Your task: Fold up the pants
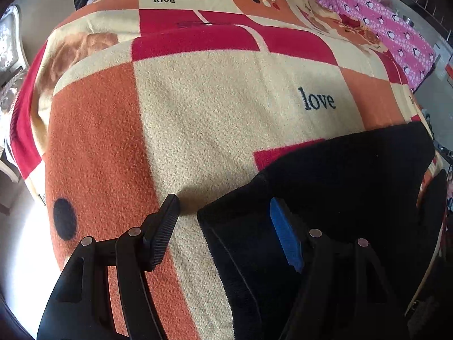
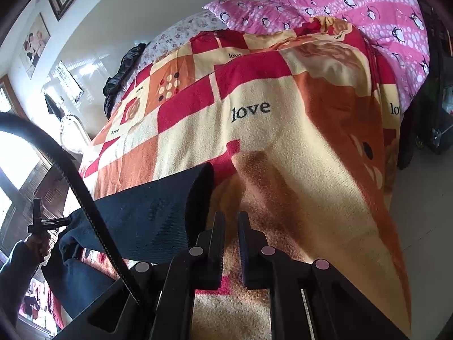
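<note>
Dark pants [image 1: 339,175] lie on a patterned blanket [image 1: 212,107] on a bed. In the left wrist view my left gripper [image 1: 226,221] is open, its black finger [image 1: 162,232] over the blanket and its blue-padded finger [image 1: 286,235] over the pants' edge. In the right wrist view the pants [image 2: 147,215] lie flat to the left, with their end near the fingers. My right gripper [image 2: 231,226] is nearly closed, with a narrow gap and nothing between the fingers, just right of the pants over the blanket [image 2: 283,141].
A pink penguin-print quilt [image 2: 368,5] is bunched at the far side of the bed. A black garment [image 2: 121,70] lies at the bed's far left. The bed edge drops to the floor [image 2: 419,198] on the right. A cable [image 2: 85,198] crosses the left.
</note>
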A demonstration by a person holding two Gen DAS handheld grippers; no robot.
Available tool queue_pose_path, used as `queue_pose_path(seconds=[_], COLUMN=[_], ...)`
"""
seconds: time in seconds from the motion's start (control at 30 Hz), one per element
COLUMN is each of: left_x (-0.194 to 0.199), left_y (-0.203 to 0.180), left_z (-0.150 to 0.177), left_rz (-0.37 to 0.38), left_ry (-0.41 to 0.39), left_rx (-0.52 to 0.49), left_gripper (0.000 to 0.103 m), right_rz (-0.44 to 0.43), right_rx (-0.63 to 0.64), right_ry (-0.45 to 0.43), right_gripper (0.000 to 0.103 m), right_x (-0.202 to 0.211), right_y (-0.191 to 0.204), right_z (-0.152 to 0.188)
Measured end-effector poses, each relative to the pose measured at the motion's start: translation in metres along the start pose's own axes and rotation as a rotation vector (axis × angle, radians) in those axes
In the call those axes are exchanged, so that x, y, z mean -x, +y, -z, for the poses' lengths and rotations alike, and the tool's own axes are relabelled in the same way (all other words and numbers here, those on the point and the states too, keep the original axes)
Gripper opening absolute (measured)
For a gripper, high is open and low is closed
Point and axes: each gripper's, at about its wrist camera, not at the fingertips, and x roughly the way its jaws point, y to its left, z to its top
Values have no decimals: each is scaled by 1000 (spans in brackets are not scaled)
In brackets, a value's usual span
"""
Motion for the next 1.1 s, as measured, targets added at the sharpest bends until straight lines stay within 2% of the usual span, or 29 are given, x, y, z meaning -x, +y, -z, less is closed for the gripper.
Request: queue_pose_path(seconds=[0.03, 0.1, 0.17, 0.3, 0.43, 0.53, 0.77, 0.93, 1.03, 1.07, 1.1], left_x=[0, 1, 2, 5, 12, 17, 39, 68, 80, 82, 83], left_y=[-2, -8, -18, -24, -22, -24, -42, -67, -88, -93, -99], left_z=[-1, -1, 1, 4, 6, 8, 15, 25, 36, 38, 40], left_rz=[8, 27, 20, -1, -45, -87, -133, -175, -199, -193, -193], left_ry=[-4, -25, -46, -58, -67, -81, -138, -213, -246, -249, -254], left_rx=[-13, -32, -62, -78, -77, -79, -85, -96, -115, -117, -123], left_gripper=[66, 55, 39, 32, 14, 7, 4, 4, 4, 4, 4], right_rz=[1, 5, 6, 10, 7, 4, -3, 5, -37, -29, -30], right_rx=[-4, -8, -9, -15, -13, -15, -15, -14, 2, 5, 1], right_ry=[4, 9, 12, 18, 17, 17, 16, 7, -13, -19, -19], right_gripper=[8, 8, 8, 9, 9, 10, 11, 11, 11, 17, 35], right_x=[-1, -2, -2, -4, -4, -4, -4, 2, 12, 14, 13], right_y=[-1, -1, -2, -3, -4, -4, -4, 0, 5, 6, 6], right_z=[0, -1, -1, -1, -1, -1, 0, -5, -20, -26, -33])
